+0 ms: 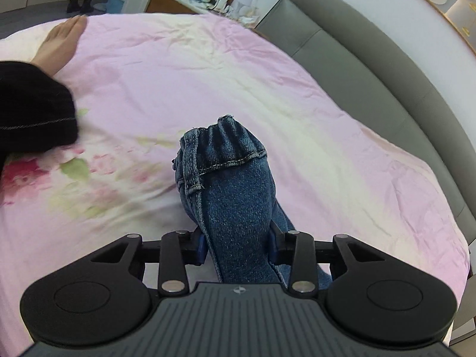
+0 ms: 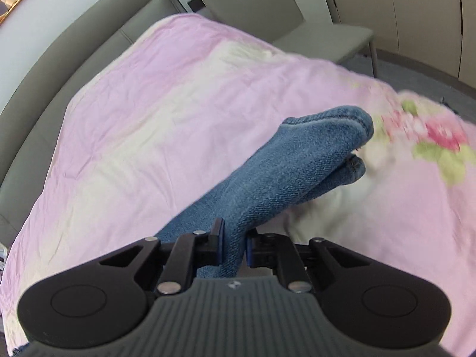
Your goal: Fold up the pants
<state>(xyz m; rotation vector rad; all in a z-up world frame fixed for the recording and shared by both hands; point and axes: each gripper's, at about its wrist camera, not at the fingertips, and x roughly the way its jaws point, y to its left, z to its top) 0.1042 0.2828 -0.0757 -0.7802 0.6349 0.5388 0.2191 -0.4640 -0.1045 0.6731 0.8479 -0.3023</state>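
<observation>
A wide pink floral quilted bed cover (image 1: 267,95) fills both views, backed by a grey padded headboard (image 1: 372,59). The blue denim pants (image 1: 238,208) hang above it, gathered in 2 bunches that run forward from each claw along its pointing line. The left gripper (image 1: 238,244) is partly closed, its pads pressing a thick wad topped by a stitched band. The right gripper (image 2: 235,244) is nearly closed on a thinner fold whose free end angles up to the right. Each hand holds its own end, so neither is nearer.

Blue denim pants (image 1: 235,196), bunched, stitched hem upward, lifted above pink floral bedspread (image 1: 208,83)
</observation>
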